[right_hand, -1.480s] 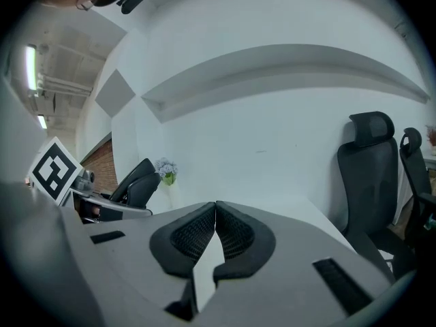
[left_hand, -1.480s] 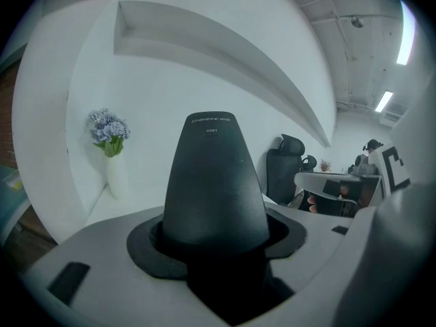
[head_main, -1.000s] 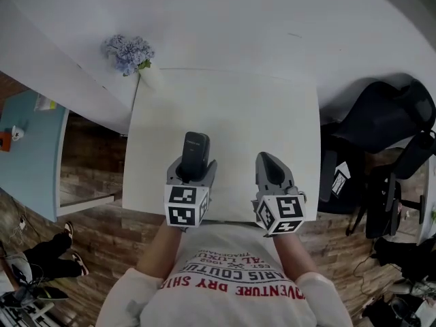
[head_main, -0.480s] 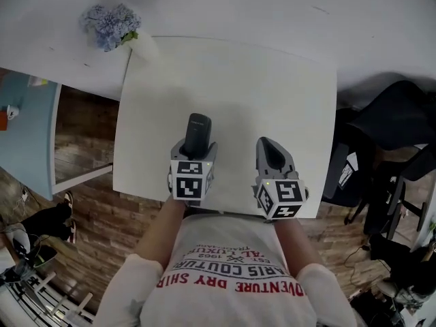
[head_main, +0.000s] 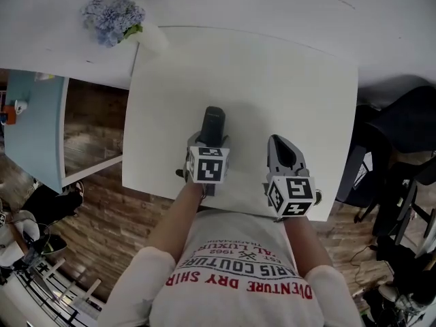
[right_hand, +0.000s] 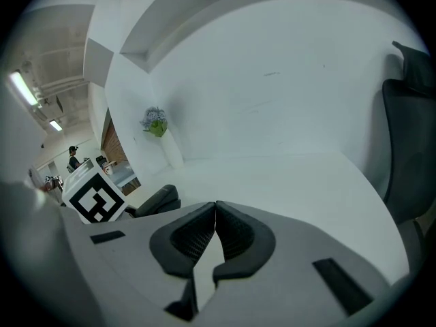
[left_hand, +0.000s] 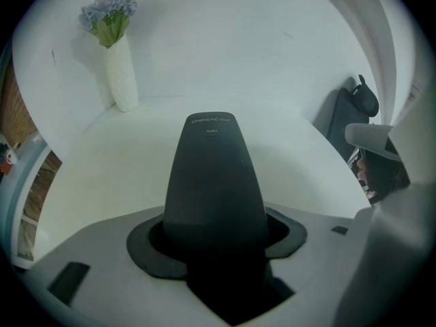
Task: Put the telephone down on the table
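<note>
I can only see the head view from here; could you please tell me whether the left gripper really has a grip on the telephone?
Observer: Yes. In the left gripper view the telephone stands between the jaws of the left gripper, and the dark pads press on both its sides.
Operator: Thank you. And is the other one carrying anything?
Observer: No. The right gripper view shows the right gripper with its jaws together and nothing between them.
Operator: One last thing: what stands in the far left corner?
Observer: The flowers you see there sit in a tall white vase, which stands upright.
</note>
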Motion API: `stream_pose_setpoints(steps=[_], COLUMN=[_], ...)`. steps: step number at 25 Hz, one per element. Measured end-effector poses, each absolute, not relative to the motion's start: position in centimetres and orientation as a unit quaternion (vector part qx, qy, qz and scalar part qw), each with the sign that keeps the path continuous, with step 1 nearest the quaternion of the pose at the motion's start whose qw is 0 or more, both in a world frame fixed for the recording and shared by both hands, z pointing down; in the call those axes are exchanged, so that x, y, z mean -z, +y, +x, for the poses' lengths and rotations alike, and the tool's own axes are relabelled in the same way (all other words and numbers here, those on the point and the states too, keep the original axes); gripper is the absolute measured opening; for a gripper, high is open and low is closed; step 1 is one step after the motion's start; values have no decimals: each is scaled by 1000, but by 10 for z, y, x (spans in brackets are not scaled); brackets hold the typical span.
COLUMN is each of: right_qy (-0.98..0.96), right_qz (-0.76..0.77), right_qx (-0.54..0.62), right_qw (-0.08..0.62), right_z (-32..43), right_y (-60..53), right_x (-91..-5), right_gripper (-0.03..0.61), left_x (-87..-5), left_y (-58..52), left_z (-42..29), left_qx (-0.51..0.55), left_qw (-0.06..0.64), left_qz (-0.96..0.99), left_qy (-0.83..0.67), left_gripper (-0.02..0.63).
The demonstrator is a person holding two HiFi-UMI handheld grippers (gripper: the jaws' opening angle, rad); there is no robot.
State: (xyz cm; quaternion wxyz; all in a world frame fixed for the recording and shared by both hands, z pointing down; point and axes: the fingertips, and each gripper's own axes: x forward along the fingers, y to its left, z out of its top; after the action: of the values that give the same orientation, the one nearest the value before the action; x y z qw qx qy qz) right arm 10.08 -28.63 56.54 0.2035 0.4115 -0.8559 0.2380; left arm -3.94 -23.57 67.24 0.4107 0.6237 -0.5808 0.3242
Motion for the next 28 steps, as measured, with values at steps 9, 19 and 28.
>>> stream_pose_setpoints(steps=[9,19,28], right_qy=[-854,-855,-854], right_qz=[407,407,415], right_qx=[-246,-244,-237], right_qw=[210,211,207], right_z=[93,85,86], right_y=[-286,-284,-280], right_x=[-571,-569,-561], right_gripper=[25,25,25], left_x=[-675,-674,-663], left_y=[-232,-234,-238], left_z=[-39,-28,-23], left_qx=[-344,-332,-295], left_qw=[397,409,419], left_qz=[619,636,668], left_qy=[-584,-564,-540], left_gripper=[293,341,383])
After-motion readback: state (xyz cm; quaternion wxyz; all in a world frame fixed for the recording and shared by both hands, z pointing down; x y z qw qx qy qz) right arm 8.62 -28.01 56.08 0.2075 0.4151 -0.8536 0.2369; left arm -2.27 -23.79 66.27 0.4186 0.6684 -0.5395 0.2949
